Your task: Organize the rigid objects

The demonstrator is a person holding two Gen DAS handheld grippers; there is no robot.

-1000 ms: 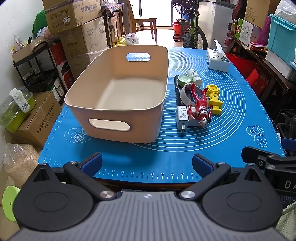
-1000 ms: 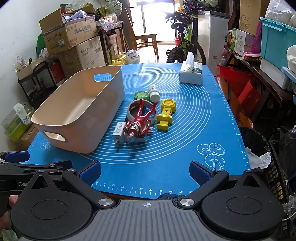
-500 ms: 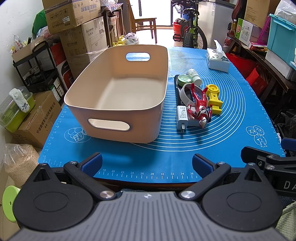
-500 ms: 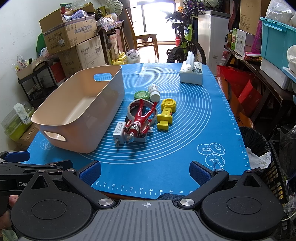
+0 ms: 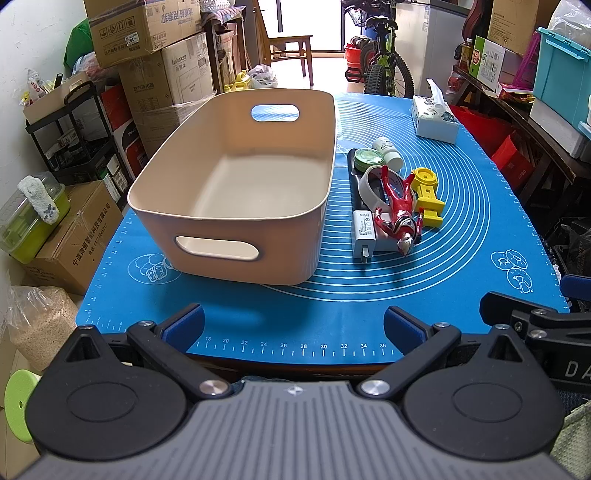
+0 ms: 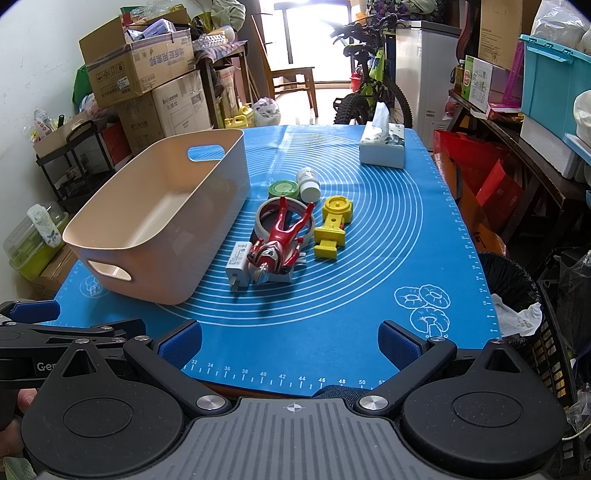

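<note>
An empty beige bin (image 5: pixel 236 192) (image 6: pixel 162 225) stands on the left of the blue mat (image 5: pixel 461 221) (image 6: pixel 388 229). To its right lies a cluster: a red figure (image 5: pixel 400 210) (image 6: pixel 280 242) across a tape roll (image 5: pixel 371 188) (image 6: pixel 267 221), a white charger (image 5: pixel 364 232) (image 6: pixel 238 264), a yellow toy (image 5: pixel 428 195) (image 6: pixel 332 225), a green tin (image 5: pixel 369 158) (image 6: pixel 283 190) and a white bottle (image 5: pixel 388 151) (image 6: pixel 308 182). My left gripper (image 5: pixel 293 326) and right gripper (image 6: pixel 290 341) hang open over the mat's near edge, holding nothing.
A tissue box (image 5: pixel 434 118) (image 6: pixel 382 146) sits at the mat's far right. Cardboard boxes (image 5: pixel 147 26) and a black rack (image 5: pixel 74 122) crowd the left; a bicycle (image 6: pixel 369 85) and shelves stand behind and right. A waste basket (image 6: pixel 513 295) is by the table's right side.
</note>
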